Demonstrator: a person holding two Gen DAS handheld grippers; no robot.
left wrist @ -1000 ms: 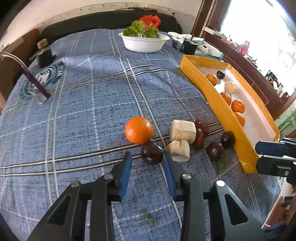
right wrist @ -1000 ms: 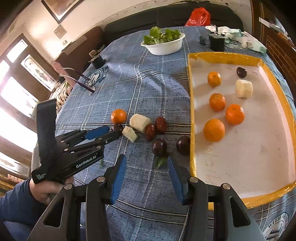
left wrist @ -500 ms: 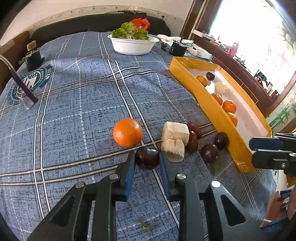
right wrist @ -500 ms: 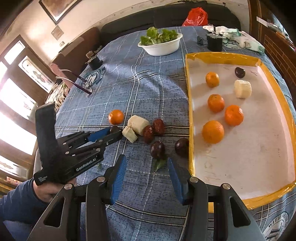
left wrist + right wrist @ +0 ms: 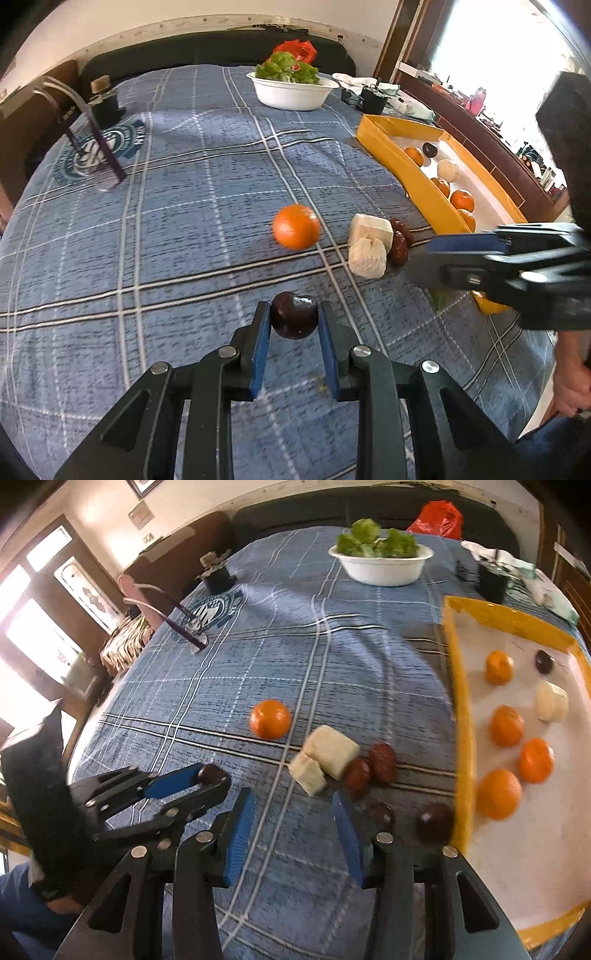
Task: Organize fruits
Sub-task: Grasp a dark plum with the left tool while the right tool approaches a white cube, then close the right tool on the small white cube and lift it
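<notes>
Fruits are being sorted: a dark plum (image 5: 294, 319) is being clamped in the left gripper (image 5: 294, 325), near the loose orange (image 5: 296, 231), presumably for the yellow tray (image 5: 458, 716) at right. The right gripper (image 5: 291, 823) is being closed, nothing between its pads.

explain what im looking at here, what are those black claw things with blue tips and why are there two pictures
No robot: a person holds a two-finger gripper in each hand, with a fisheye camera on each looking along its fingers. One picture per camera.

The left gripper is shut on a dark plum. The right gripper has nothing between its blue pads, and its jaws are closing.

On the blue plaid tablecloth lie an orange, two pale cut chunks, two reddish-brown dates and two more plums. The yellow-rimmed tray already holds oranges, one plum and one pale chunk. Behind stands a white bowl of greens.
</notes>
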